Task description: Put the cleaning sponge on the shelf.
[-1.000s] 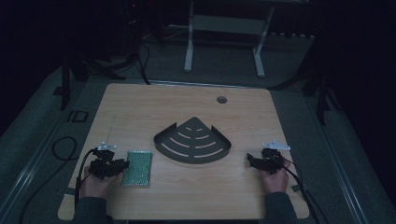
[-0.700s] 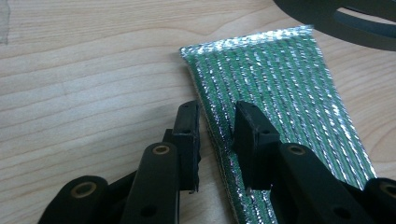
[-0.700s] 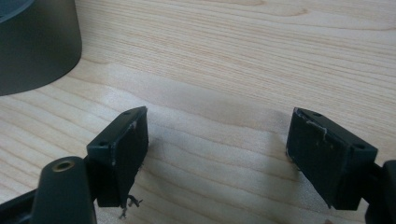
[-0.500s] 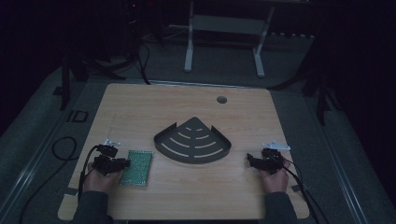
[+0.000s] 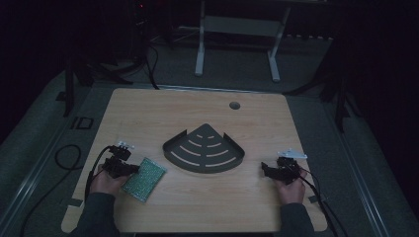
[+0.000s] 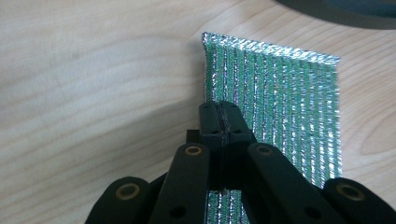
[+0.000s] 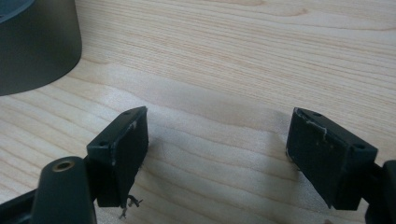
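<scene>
Nearest the person, at the near left of the worktop (image 5: 148,113), the left tool (image 6: 223,116) is seen with its jaws pressed together on the near edge of a green, silver-threaded scouring pad (image 6: 275,102), which lies flat on the wood just beside the hand. The pad is judged to be light, thin and limp; its woven metallic face looks rough rather than slippery, so a pinch at the edge should hold, though the free part may be expected to sag or fold once lifted. A hold nearer the middle of an edge would likely keep it from twisting. At the near right, the right tool (image 7: 217,149) is held low over bare wood with its jaws spread wide and nothing between them. Farther off, at the centre of the worktop, a dark fan-shaped slotted tray (image 5: 232,163) is set, close to the pad but not touching it. Beyond it, a round cable hole (image 5: 234,105) is seen near the far edge.
</scene>
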`<state>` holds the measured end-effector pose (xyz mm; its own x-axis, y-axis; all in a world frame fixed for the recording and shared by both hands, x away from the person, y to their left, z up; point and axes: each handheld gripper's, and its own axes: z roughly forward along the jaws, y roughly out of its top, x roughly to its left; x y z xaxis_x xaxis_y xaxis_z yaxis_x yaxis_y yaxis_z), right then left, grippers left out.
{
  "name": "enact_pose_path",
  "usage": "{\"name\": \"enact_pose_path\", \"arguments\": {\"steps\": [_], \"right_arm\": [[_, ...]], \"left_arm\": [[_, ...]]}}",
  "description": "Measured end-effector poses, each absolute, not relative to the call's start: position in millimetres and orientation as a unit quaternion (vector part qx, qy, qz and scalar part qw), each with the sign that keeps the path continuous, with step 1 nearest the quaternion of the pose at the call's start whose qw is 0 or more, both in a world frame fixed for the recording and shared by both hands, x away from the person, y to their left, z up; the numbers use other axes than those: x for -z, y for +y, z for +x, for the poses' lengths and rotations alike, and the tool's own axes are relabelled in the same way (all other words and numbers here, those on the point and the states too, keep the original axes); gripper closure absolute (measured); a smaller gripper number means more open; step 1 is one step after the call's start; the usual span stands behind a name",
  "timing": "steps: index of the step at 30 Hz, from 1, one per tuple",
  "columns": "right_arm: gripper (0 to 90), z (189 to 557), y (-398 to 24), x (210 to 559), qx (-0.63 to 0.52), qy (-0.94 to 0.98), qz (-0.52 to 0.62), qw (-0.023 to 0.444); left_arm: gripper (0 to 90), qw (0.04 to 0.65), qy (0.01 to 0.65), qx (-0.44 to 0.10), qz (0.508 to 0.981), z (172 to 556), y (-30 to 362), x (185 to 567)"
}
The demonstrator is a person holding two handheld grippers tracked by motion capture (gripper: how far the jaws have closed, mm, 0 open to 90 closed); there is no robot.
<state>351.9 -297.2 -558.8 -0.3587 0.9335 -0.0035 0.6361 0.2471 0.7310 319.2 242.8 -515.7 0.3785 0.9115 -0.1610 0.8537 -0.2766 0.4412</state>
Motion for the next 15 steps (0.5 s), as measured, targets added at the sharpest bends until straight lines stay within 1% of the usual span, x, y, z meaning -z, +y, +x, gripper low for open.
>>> {"name": "enact_pose_path", "arguments": {"steps": [7, 15], "right_arm": [[20.4, 352, -297, 559, -0.328, 0.756, 0.519, 0.227], [20.4, 352, -297, 559, -0.328, 0.756, 0.519, 0.227]], "left_arm": [[90.0, 0.235, 0.519, -0.067, 0.819, 324, 236, 492], [90.0, 0.244, 0.505, -0.071, 0.825, 328, 236, 476]]}}
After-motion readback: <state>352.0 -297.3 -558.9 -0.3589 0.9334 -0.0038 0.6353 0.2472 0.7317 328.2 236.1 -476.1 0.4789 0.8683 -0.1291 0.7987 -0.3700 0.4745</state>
